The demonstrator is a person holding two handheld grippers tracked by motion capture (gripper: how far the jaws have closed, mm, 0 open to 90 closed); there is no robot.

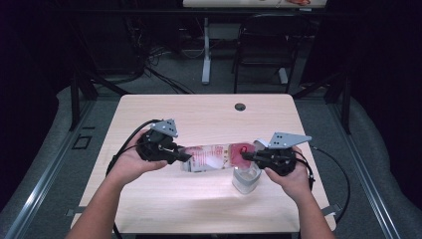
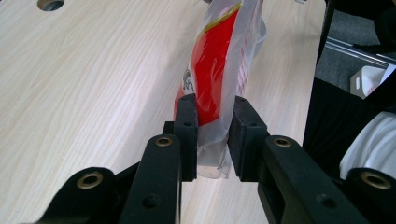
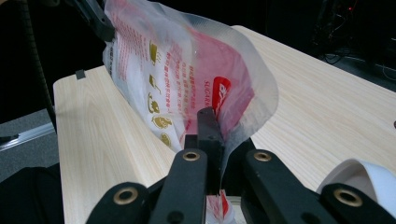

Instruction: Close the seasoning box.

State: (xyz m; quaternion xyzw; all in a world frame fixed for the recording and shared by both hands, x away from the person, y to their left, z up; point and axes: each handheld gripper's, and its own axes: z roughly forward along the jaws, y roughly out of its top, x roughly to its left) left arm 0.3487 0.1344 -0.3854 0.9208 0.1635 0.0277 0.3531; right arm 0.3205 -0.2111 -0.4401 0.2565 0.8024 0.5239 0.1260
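At the near edge of the high view, two bare forearms come up from the bottom. The person's left hand (image 1: 130,162) holds the left gripper (image 1: 185,157), and the right hand (image 1: 293,175) holds the right gripper (image 1: 247,156). Both grippers point toward each other over the middle of the pale wooden table (image 1: 164,199).

Between them hangs a clear plastic pouch with red and white print (image 1: 214,157), stretched sideways and lifted above the table top. In the left gripper view the two black jaws are closed on one end of the pouch (image 2: 215,88), and the pads press the plastic from both sides. In the right gripper view the jaws are pressed together on the other end of the pouch (image 3: 187,79), and the film rises up and away from them.

Just below the right gripper stands a small clear plastic cup (image 1: 246,179) on the table. In the right gripper view its white rim (image 3: 362,179) shows at the lower right.

Farther away, near the far edge of the table, there is a small round hole (image 1: 240,106). Behind the table stands a black chair (image 1: 263,47) on the grey floor.
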